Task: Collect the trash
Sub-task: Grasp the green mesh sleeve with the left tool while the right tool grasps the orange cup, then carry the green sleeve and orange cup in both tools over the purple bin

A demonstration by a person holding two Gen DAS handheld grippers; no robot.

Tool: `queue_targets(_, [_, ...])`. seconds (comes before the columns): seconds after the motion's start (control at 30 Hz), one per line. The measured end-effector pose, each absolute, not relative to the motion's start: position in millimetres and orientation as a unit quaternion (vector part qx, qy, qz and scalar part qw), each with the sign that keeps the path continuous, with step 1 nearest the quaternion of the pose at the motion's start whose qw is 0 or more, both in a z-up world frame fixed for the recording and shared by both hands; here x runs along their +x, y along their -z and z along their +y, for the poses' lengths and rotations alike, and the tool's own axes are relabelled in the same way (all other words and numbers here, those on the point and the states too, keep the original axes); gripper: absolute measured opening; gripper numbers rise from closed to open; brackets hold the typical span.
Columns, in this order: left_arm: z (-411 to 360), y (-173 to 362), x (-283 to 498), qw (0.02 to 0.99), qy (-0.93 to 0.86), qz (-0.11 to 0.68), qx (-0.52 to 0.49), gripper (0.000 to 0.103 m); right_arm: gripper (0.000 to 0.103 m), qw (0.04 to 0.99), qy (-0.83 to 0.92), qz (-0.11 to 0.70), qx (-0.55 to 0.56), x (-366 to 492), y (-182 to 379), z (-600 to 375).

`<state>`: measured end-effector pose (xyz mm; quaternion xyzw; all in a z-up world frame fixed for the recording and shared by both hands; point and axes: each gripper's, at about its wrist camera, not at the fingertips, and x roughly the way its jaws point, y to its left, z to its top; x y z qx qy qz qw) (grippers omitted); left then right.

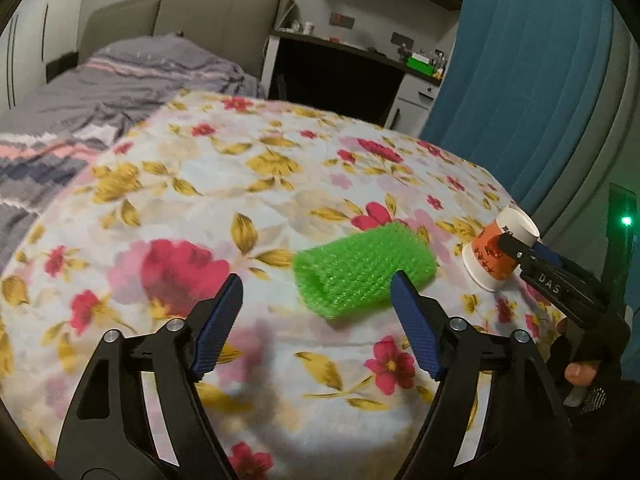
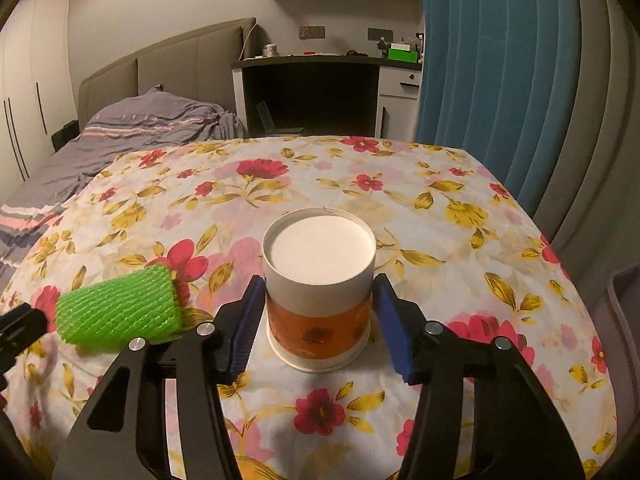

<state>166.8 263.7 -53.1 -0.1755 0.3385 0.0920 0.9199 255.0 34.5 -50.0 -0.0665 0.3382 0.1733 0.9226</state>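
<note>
A green foam net sleeve (image 1: 362, 270) lies on its side on the floral tablecloth (image 1: 208, 208). My left gripper (image 1: 316, 292) is open, just short of the sleeve, with its right finger beside the sleeve's near end. An upside-down orange and white paper cup (image 2: 319, 292) stands on the cloth. My right gripper (image 2: 318, 304) is open around the cup, with the blue pads close to both sides. The cup (image 1: 498, 254) and the right gripper (image 1: 516, 246) also show at the right of the left wrist view. The sleeve (image 2: 120, 310) lies left of the cup.
The table's far edge faces a bed with grey bedding (image 2: 132, 136) and a dark desk (image 2: 320, 92). A blue curtain (image 2: 500, 80) hangs to the right. A grey bin rim (image 2: 624, 300) shows at the table's right edge.
</note>
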Motion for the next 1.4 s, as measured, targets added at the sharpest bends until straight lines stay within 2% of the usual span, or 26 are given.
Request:
queue_targets(0.23, [263.3, 65.2, 182.1, 0.910, -0.065, 0.353, -0.208, 0.047, 0.054, 0.926, -0.180, 0.328, -0.059, 247.0, 41.9, 25.5])
queue_targets(0.37, [260.8, 70.1, 188.9, 0.907, -0.054, 0.360, -0.213, 0.029, 0.054, 0.927, -0.182, 0.323, -0.059, 241.8, 36.4, 20.2])
queue_targets(0.43, [259.2, 70.2, 190.3, 0.907, -0.051, 0.360, -0.215, 0.024, 0.054, 0.927, -0.183, 0.321, -0.058, 239.7, 34.4, 17.0])
queue_targets(0.5, [257.4, 68.9, 191.0, 0.908, -0.047, 0.358, -0.215, 0.012, 0.054, 0.927, -0.184, 0.320, -0.057, 237.5, 32.5, 15.2])
queue_targets(0.57, [254.4, 66.9, 191.3, 0.909, -0.041, 0.355, -0.215, 0.006, 0.054, 0.928, -0.186, 0.319, -0.057, 234.8, 30.5, 14.1])
queue_targets(1.4, [156.1, -20.2, 146.6, 0.955, -0.010, 0.273, -0.113, 0.005, 0.054, 0.951, -0.185, 0.241, -0.051, 156.0, -52.7, -63.9])
